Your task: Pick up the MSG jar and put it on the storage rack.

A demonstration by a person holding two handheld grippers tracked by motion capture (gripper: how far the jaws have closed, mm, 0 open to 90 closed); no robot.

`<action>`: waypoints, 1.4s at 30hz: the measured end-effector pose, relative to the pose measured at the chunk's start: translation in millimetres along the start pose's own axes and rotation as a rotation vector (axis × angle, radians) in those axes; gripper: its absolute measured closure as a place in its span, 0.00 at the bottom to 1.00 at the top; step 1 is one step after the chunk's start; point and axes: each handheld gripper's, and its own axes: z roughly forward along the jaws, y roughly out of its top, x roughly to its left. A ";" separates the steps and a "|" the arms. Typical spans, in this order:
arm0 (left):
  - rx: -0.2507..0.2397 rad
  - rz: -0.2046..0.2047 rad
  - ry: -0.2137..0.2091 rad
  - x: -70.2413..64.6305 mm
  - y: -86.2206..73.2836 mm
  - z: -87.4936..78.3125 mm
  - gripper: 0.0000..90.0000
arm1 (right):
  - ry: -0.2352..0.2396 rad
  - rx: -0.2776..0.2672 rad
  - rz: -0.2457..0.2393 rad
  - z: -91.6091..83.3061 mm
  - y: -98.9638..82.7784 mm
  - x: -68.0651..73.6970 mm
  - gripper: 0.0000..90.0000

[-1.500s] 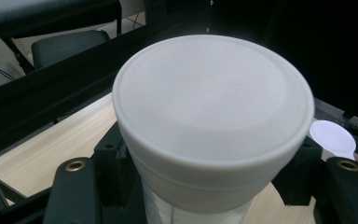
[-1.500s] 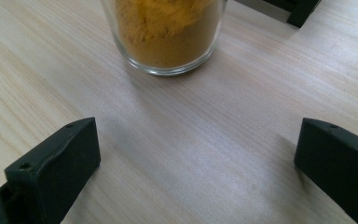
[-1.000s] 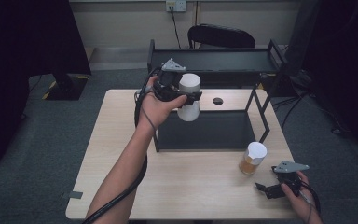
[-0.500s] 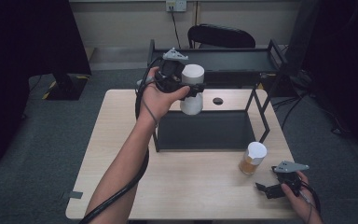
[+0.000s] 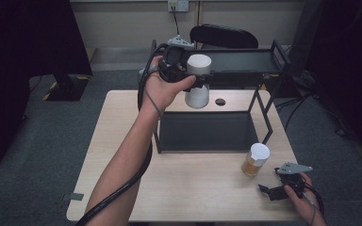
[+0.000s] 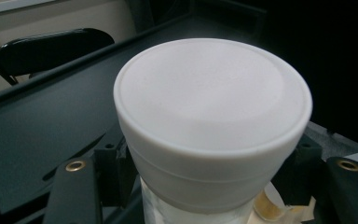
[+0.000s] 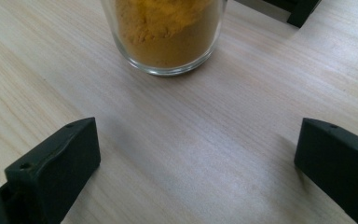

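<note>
White-capped round jar (image 5: 198, 80) — smooth, clear-walled — sits clamped in left tool (image 5: 191, 77); right tool (image 5: 269, 190) gapes apart.

spice jar (image 7: 164, 35) top cut off

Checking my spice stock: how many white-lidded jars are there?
2. One jar is held in the left gripper by the rack's top shelf; the other stands on the table.
</note>
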 end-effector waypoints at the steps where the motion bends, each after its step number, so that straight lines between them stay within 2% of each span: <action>1: 0.000 0.000 0.000 0.0 0.0 0.0 0.38 | 0.000 0.000 0.000 0.0 0.0 0.0 0.00; 26: -0.035 -0.012 -0.014 2.1 32.8 -5.7 0.38 | 0.000 0.001 0.000 0.0 0.1 0.0 0.00; 42: -0.053 -0.029 0.025 8.3 58.8 -4.5 0.38 | 0.000 0.001 -0.001 0.0 -0.1 -0.1 0.00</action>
